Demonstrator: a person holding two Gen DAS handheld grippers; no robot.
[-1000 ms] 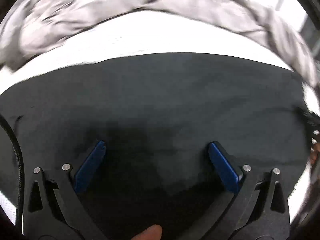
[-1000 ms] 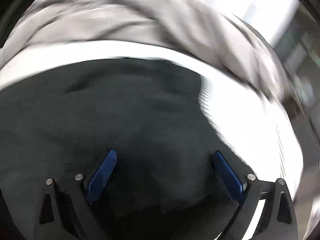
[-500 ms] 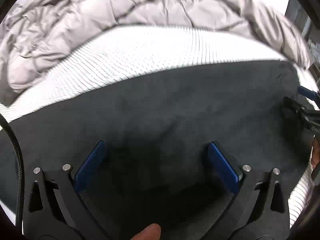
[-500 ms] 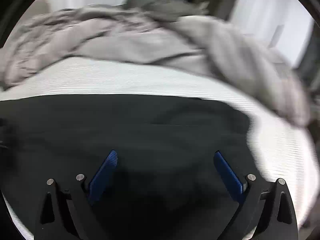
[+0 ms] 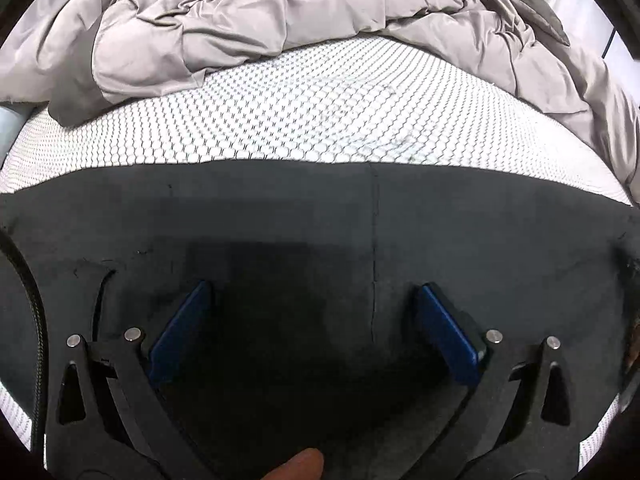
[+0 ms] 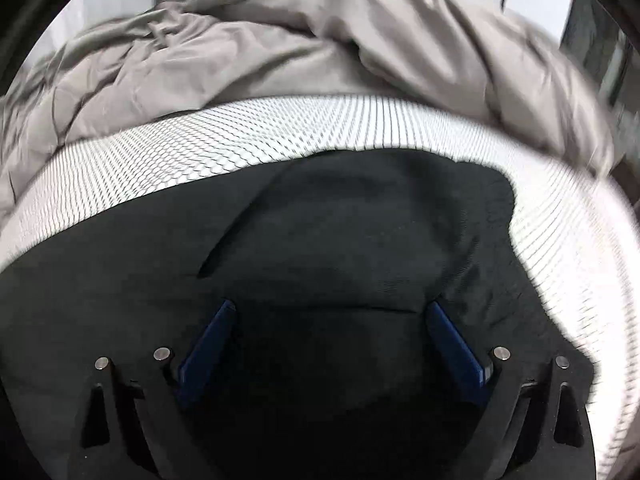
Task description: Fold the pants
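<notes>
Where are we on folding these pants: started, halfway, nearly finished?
Early, I'd judge. Done: the pants lie spread on the mattress. In hand: nothing; left hand-held gripper and right hand-held gripper hover open over them. Left: I see no clear fold, so probably all.

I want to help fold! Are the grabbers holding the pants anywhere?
No. The left gripper and right gripper are both open above the black pants, gripping nothing.

Blk gripper (image 5: 312,292) frames, blue pads (image 5: 448,336), silver screws, maybe fingertip (image 5: 296,466).

No readable text — no labels, brands, numbers, signs in either view.
</notes>
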